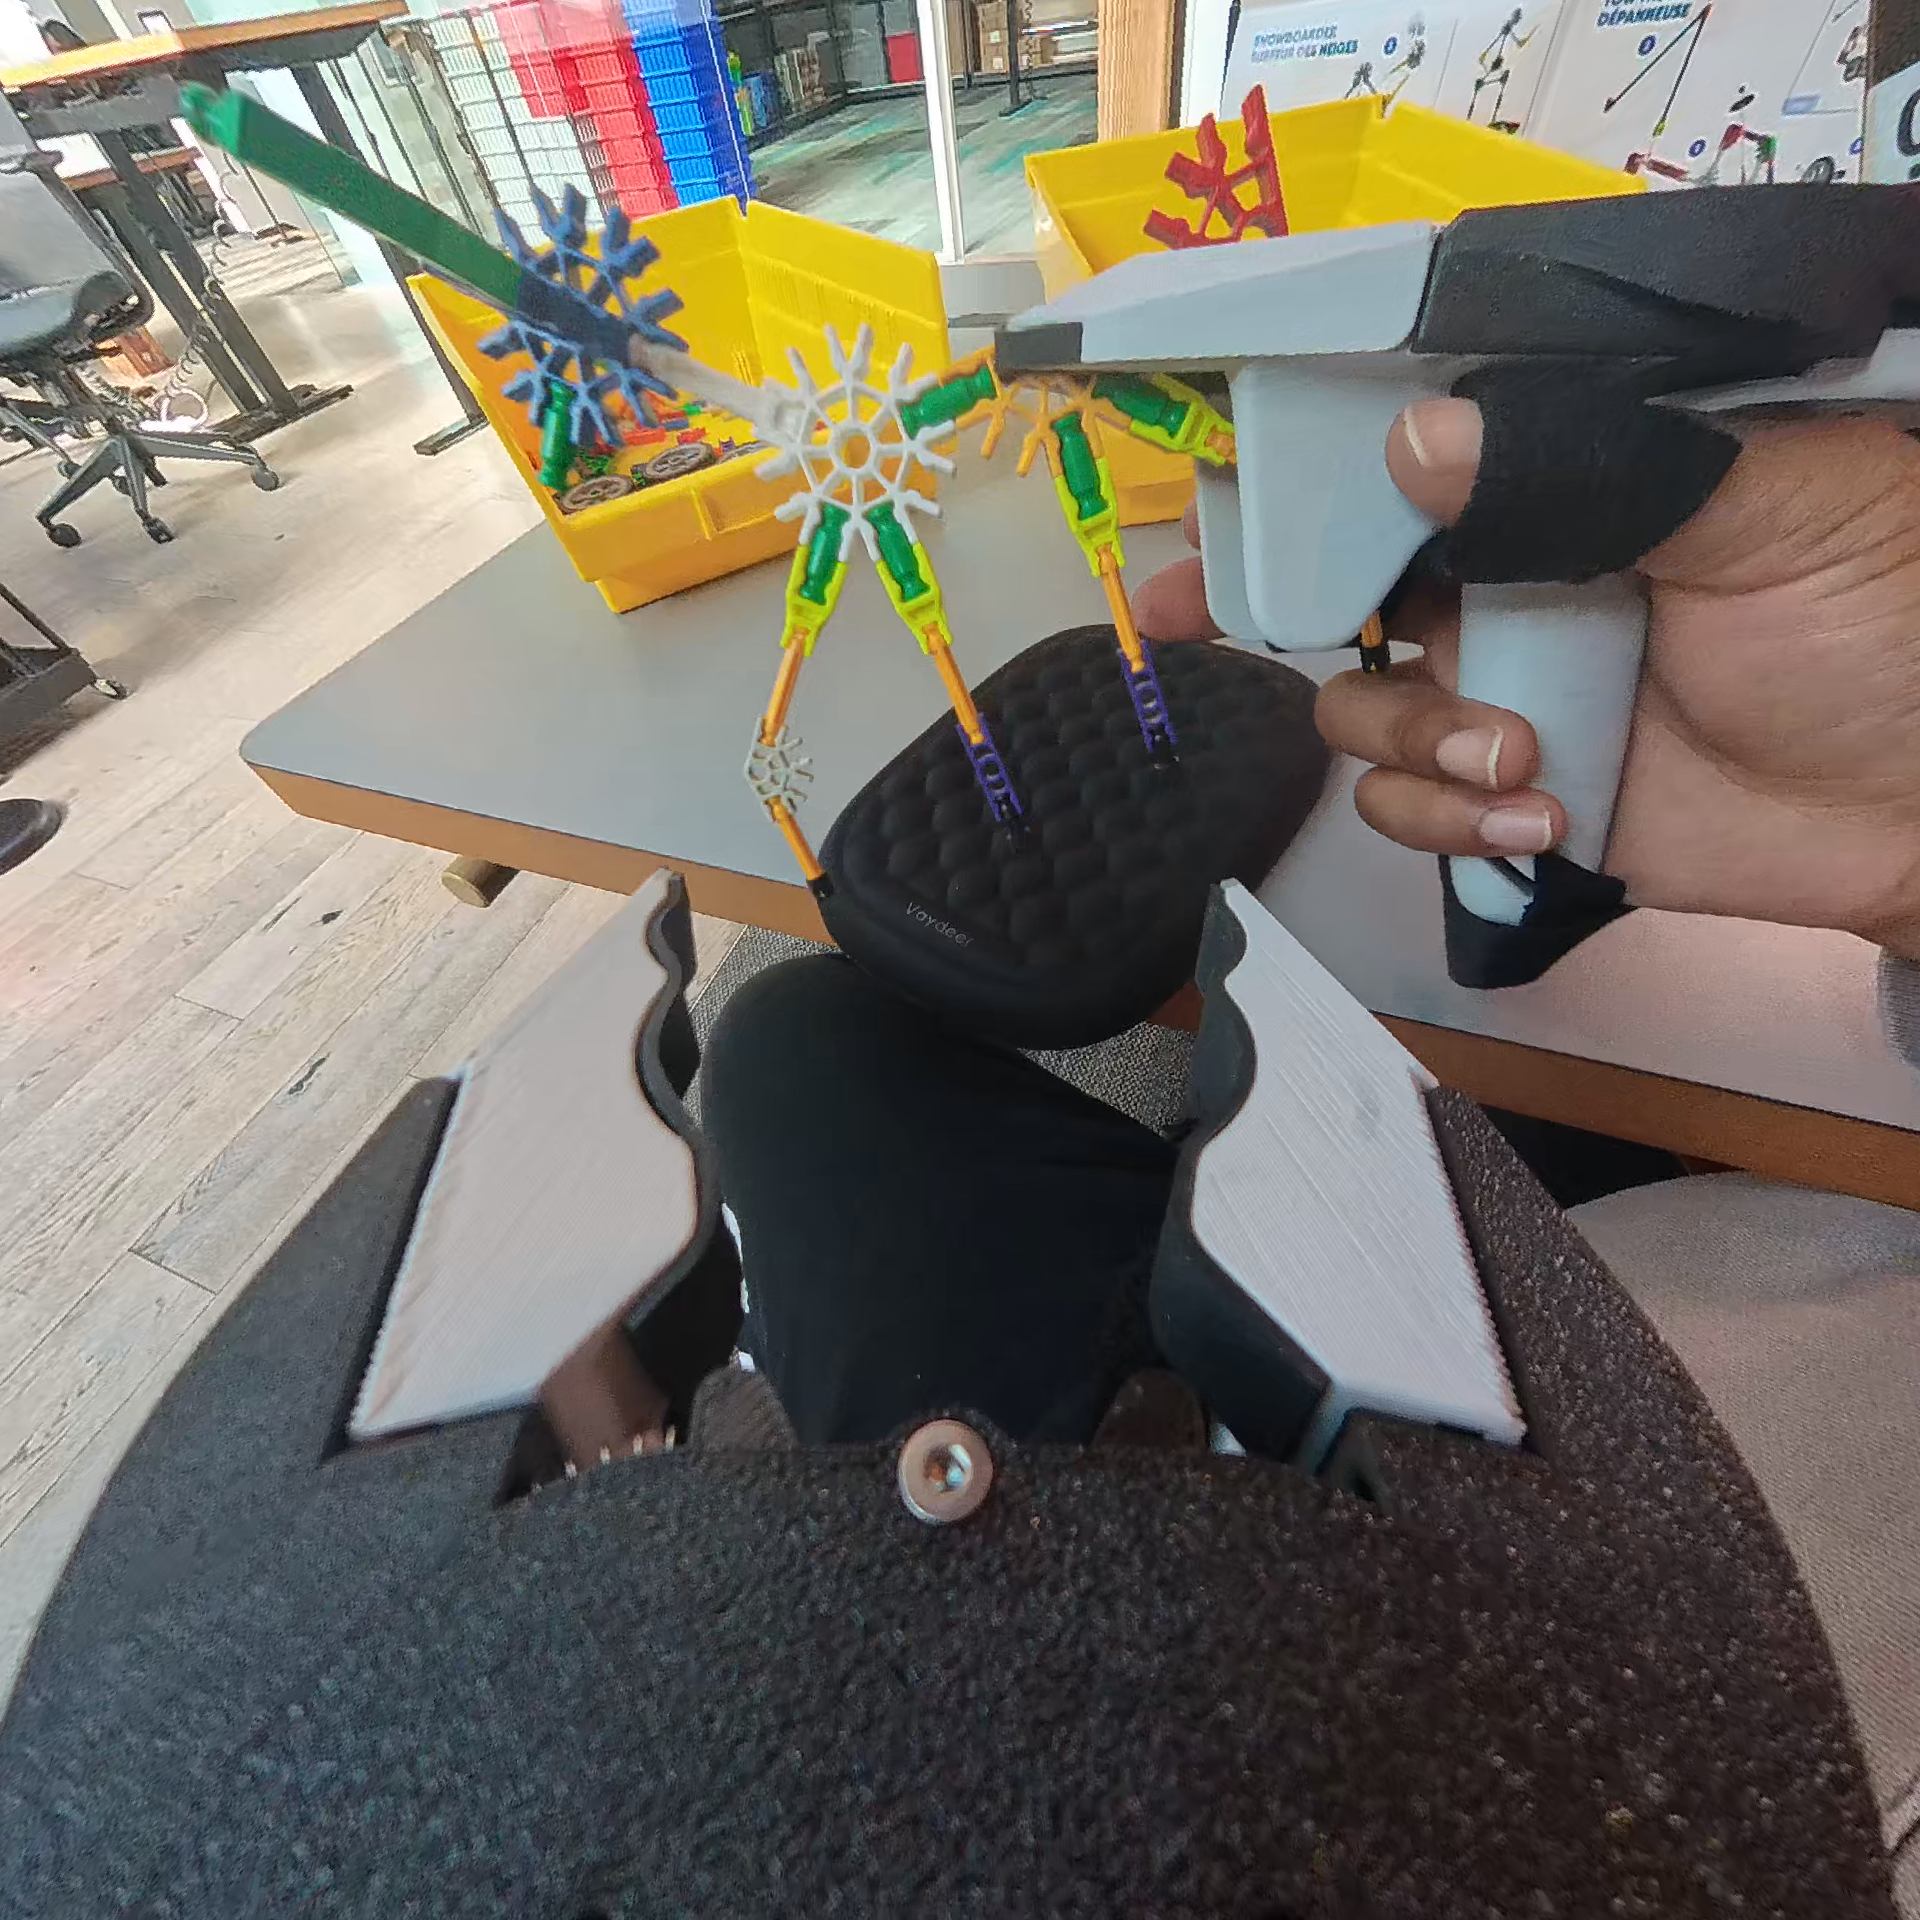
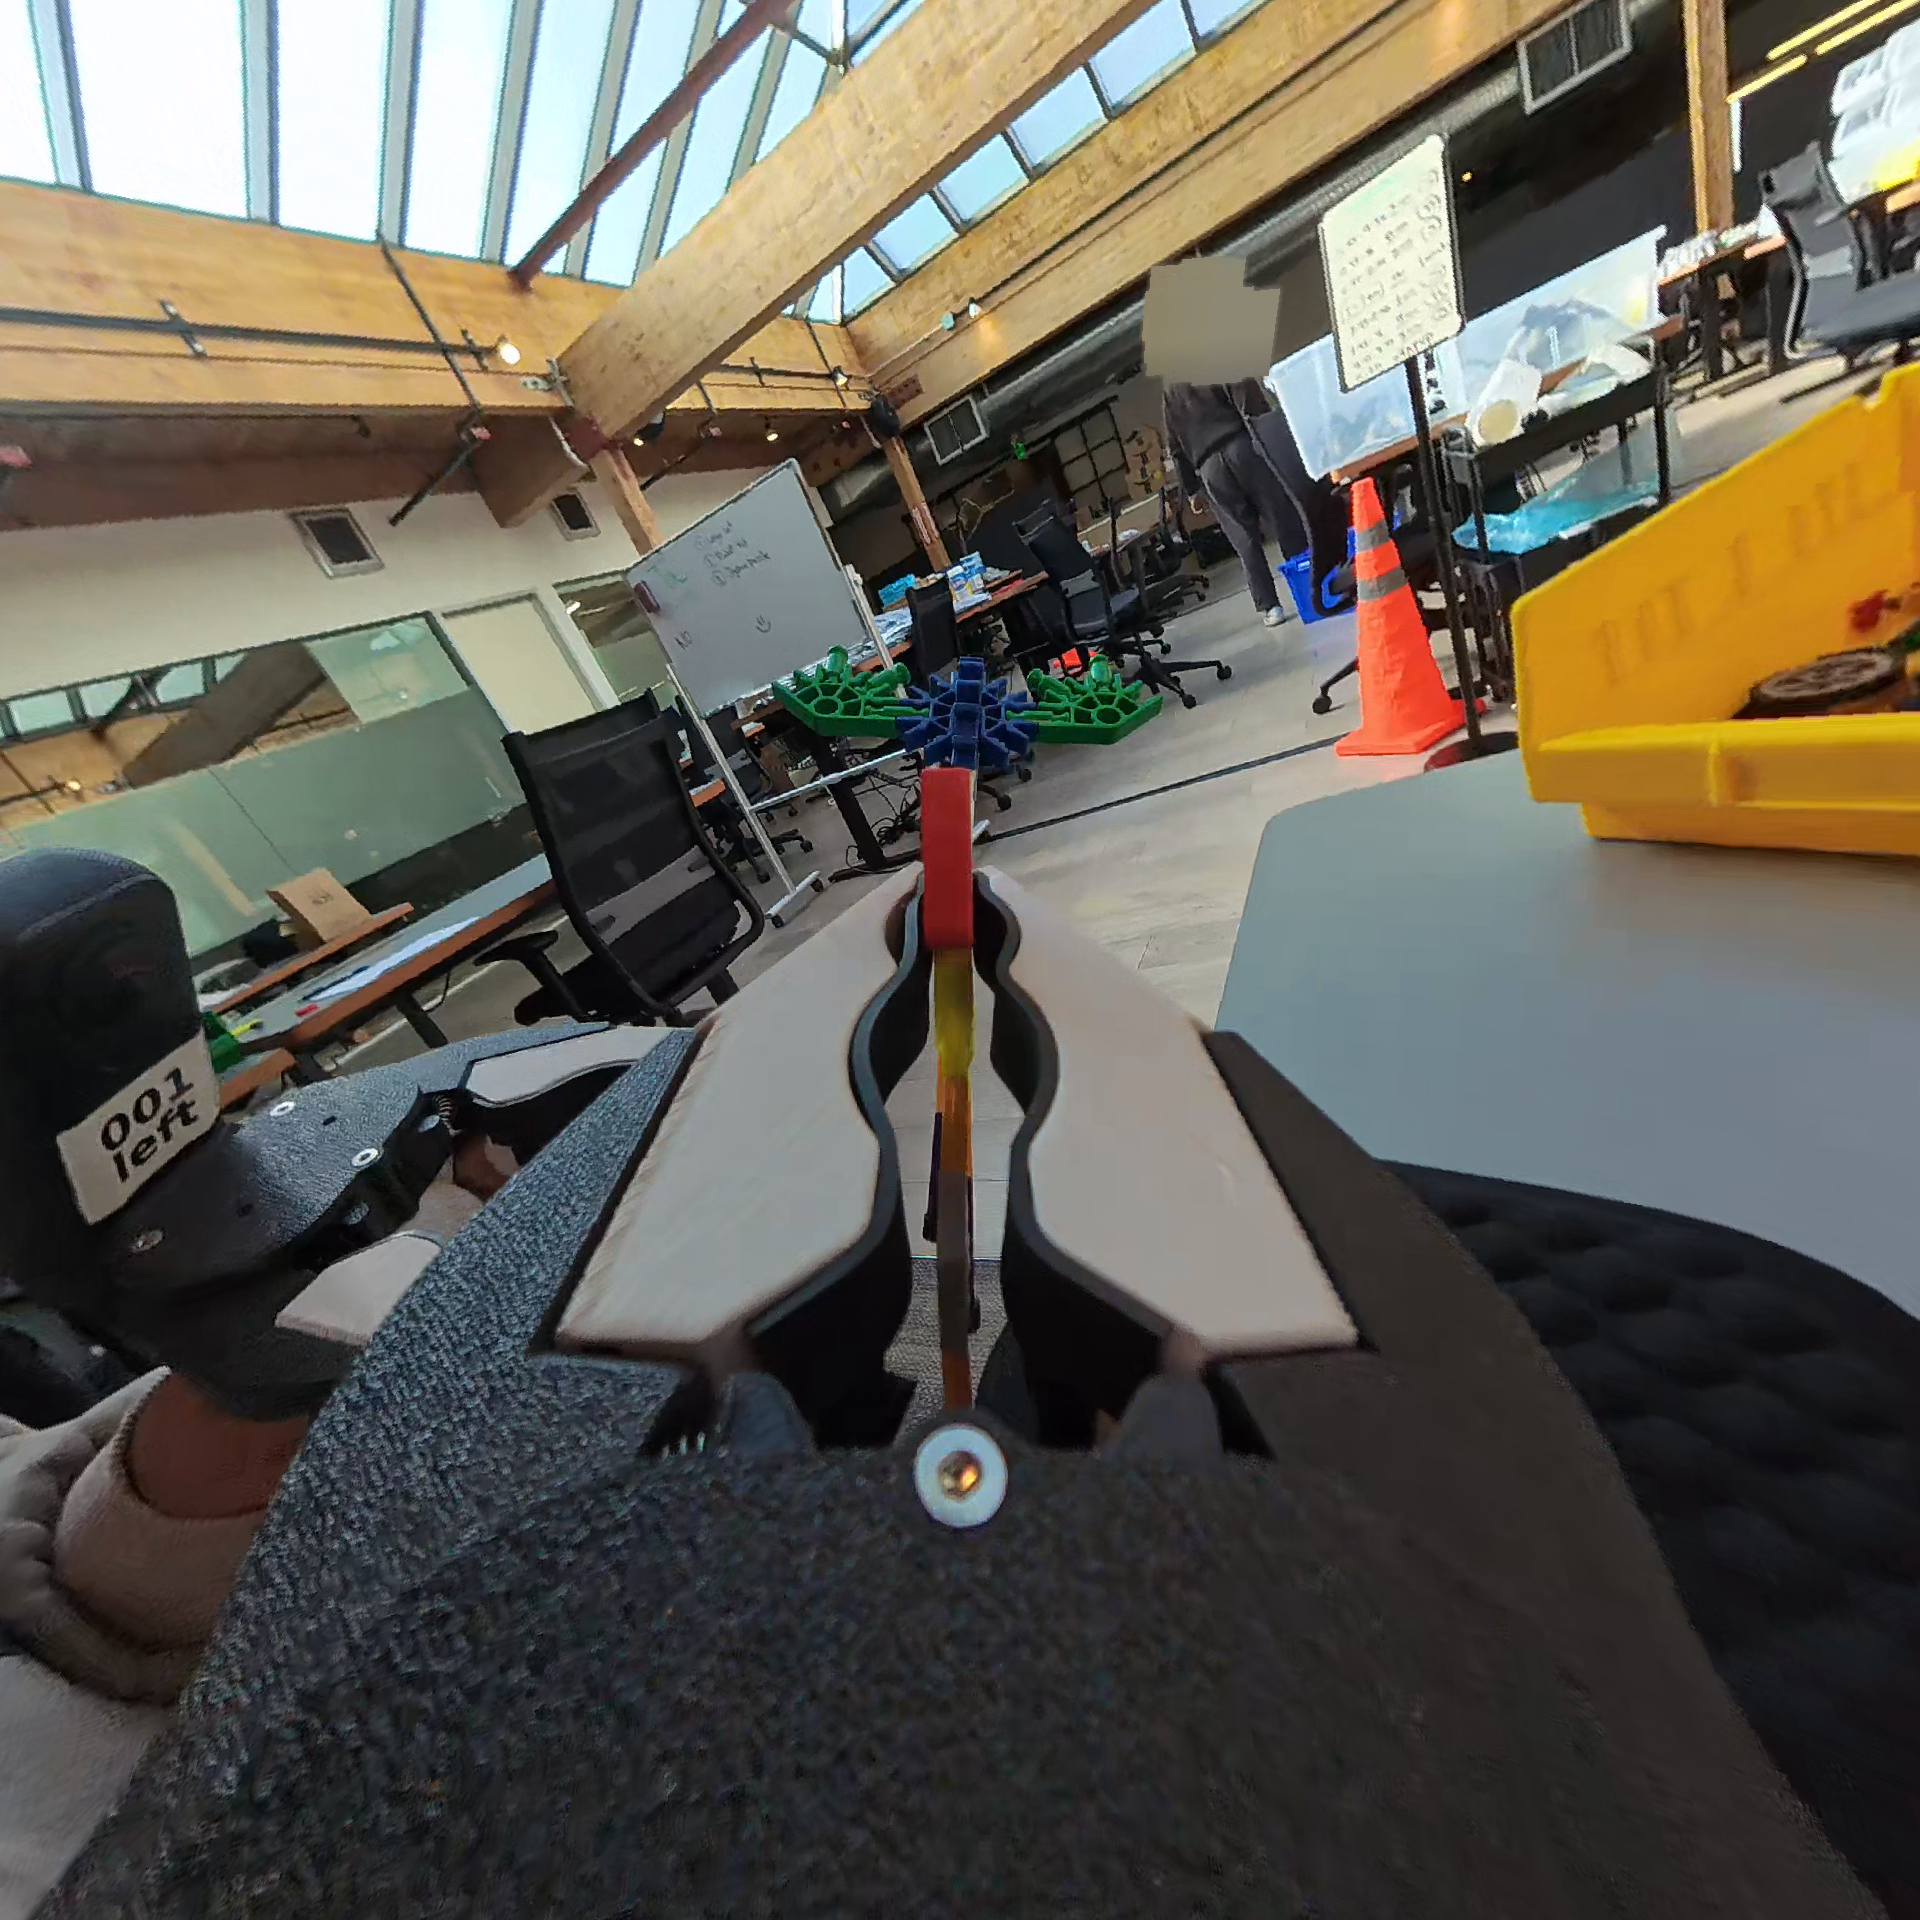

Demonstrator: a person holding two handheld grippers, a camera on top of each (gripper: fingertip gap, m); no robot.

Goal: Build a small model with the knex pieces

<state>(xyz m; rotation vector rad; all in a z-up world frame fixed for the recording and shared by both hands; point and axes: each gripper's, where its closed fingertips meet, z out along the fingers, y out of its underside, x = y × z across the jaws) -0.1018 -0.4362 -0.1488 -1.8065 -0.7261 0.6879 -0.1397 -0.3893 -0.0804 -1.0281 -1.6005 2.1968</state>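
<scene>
The rod-and-connector model (image 1: 883, 520) is hanging above the grey table (image 1: 520, 707) and a black textured pad (image 1: 1070, 831) in the left wrist view, with the left gripper (image 1: 951, 925) sitting below it, jaws apart and empty (yellow bins (image 1: 727, 301) are standing behind). In the right wrist view, the right gripper (image 2: 948, 914) is clamping the model's red piece (image 2: 945, 862) between its closed jaws, with a blue snowflake connector (image 2: 966, 717) and green pieces projecting beyond the tips.

Small pale brand lettering marks the near edge of the black quilted cushion (image 1: 1049, 831). Printed captions head the white instruction posters (image 1: 1455, 73) far right. A white sticker (image 2: 140, 1138) on the black camera housing (image 2: 94, 966), a far whiteboard (image 2: 748, 592) and a white sign on a stand (image 2: 1387, 260) also carry writing.
</scene>
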